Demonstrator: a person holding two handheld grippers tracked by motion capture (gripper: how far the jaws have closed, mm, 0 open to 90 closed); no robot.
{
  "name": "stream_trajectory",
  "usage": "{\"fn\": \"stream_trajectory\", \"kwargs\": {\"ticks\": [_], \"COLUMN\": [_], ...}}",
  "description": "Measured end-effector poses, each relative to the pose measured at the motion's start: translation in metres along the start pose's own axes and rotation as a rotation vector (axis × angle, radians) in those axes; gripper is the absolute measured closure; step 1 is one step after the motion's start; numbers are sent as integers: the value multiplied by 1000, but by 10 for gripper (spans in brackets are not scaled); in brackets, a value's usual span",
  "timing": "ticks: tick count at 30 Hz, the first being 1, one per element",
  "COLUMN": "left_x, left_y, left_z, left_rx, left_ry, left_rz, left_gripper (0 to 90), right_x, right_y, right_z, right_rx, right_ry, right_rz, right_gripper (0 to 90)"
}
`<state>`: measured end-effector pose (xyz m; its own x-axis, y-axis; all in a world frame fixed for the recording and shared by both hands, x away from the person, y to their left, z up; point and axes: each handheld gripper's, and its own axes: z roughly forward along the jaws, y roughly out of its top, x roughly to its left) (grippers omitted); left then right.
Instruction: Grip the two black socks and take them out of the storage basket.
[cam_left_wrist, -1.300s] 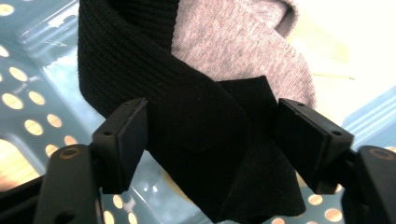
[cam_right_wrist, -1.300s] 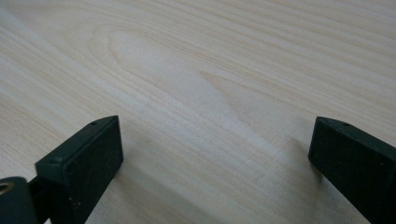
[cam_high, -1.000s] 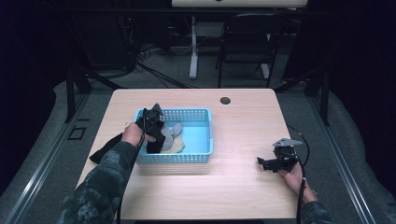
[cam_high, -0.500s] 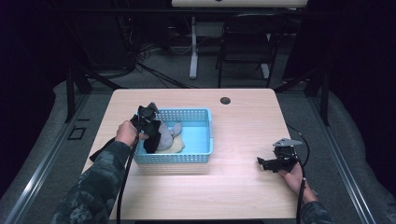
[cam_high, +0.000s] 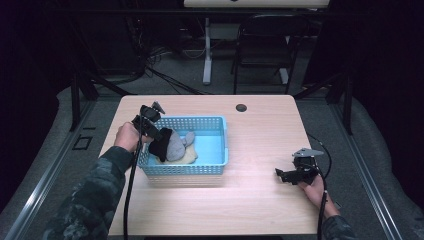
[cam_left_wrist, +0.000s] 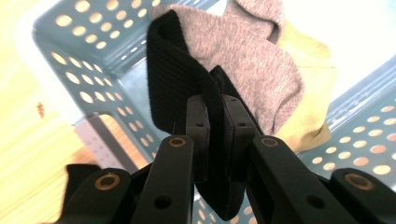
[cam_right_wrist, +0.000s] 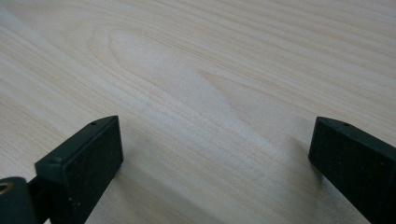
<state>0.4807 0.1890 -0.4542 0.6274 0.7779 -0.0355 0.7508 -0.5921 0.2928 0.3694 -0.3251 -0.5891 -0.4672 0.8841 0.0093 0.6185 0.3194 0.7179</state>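
Left gripper view shows the left gripper (cam_left_wrist: 212, 140) clamping the black sock cuff (cam_left_wrist: 175, 74); lift straight above the basket (cam_left_wrist: 70, 51), the right gripper (cam_right_wrist: 215, 158) wide open.

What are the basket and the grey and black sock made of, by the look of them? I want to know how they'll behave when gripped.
The basket looks like stiff moulded plastic, light blue and smooth, with rows of punched round holes. The sock looks like soft knitted fabric: fine ribbing on its black cuff, a fuzzy grey body, and it folds limply between the shut jaws of the left gripper.
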Motion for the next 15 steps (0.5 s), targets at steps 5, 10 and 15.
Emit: {"fn": "stream_trajectory", "kwargs": {"ticks": [5, 10, 15], "left_x": [2, 2, 0], "left_y": [5, 9, 11], "left_z": [-10, -22, -31], "left_rx": [-13, -29, -35], "left_ry": [-1, -15, -18], "left_rz": [13, 34, 56], "left_gripper": [828, 828, 827], "right_x": [0, 0, 0], "right_y": [0, 0, 0], "right_z": [0, 0, 0], "right_rx": [0, 3, 3], "right_ry": [0, -3, -3], "right_rz": [0, -1, -1], "right_gripper": [23, 22, 22]}}
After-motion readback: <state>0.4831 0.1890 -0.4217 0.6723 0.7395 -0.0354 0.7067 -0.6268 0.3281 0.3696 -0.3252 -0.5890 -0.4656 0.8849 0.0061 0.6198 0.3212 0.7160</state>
